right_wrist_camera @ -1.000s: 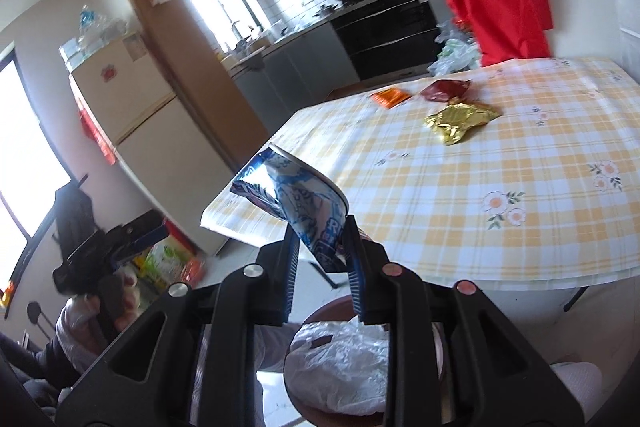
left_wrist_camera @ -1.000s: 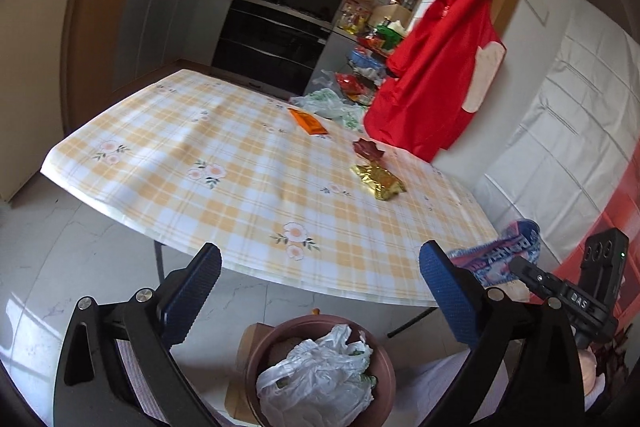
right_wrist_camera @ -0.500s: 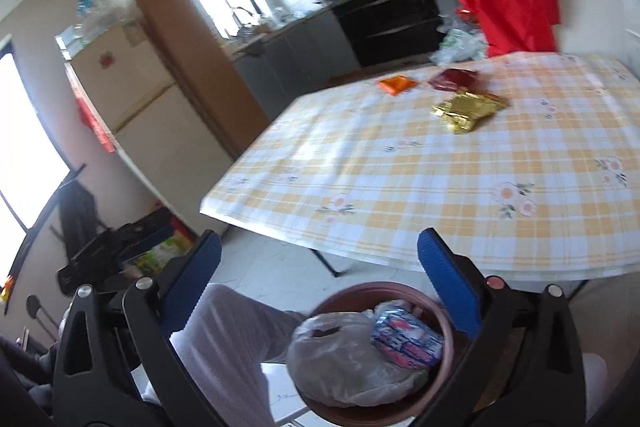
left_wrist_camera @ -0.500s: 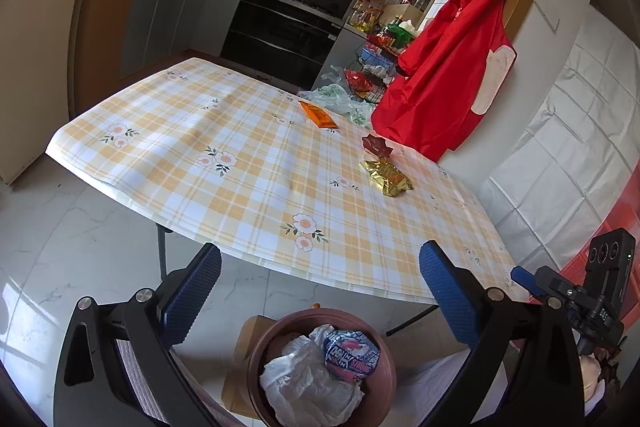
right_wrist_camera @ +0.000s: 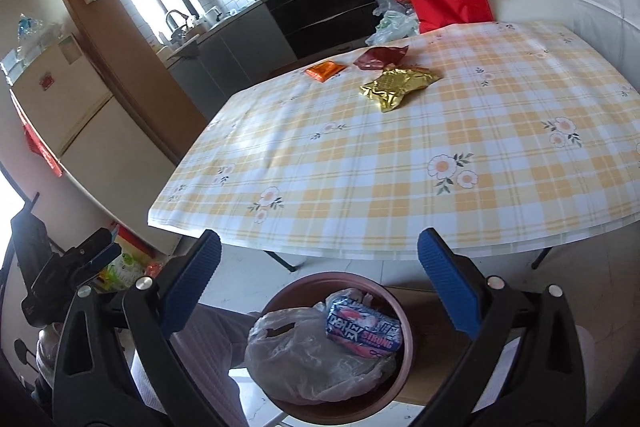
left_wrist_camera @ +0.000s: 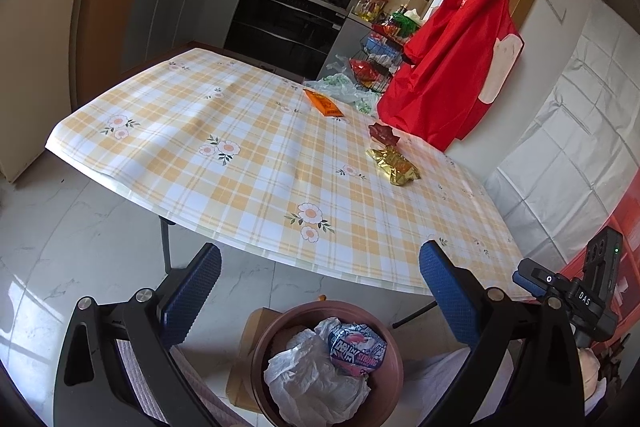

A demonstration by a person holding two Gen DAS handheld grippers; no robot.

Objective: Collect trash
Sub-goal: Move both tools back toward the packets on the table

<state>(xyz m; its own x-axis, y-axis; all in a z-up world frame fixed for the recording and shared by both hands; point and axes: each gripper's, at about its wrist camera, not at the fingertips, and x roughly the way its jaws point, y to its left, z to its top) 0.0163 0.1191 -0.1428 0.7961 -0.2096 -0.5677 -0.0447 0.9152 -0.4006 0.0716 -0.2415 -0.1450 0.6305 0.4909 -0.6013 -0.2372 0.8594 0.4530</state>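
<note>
Wrappers are the job, and one drop is done: the blue and pink snack packet [right_wrist_camera: 363,327] lies in the brown bin [right_wrist_camera: 406,311] at the bottom middle of the right wrist view, resting on a crumpled plastic bag [right_wrist_camera: 298,355]. The right gripper [right_wrist_camera: 318,277] hangs over that bin with its jaws spread wide and nothing between them; they have just been opening, and the packet sits free below the blue pads [right_wrist_camera: 448,287]. The left gripper [left_wrist_camera: 320,291] is likewise wide apart and empty, low in its own frame above the same bin.

Three pieces are still on the checked table [right_wrist_camera: 360,187], all toward the upper middle of the right wrist view: a gold foil wrapper [right_wrist_camera: 396,85], a dark red wrapper [right_wrist_camera: 380,57] just behind it, and an orange packet [right_wrist_camera: 325,70] to the left near the far edge. The gold and red ones lie close together (possibly touching, though I cannot tell).

I judge the next move to be a reach up and across the table to the gold wrapper, the nearest of the three. It calls for coming in low with the jaws straddling the crinkled foil, since it looks light and could slide on the smooth cloth.
</note>
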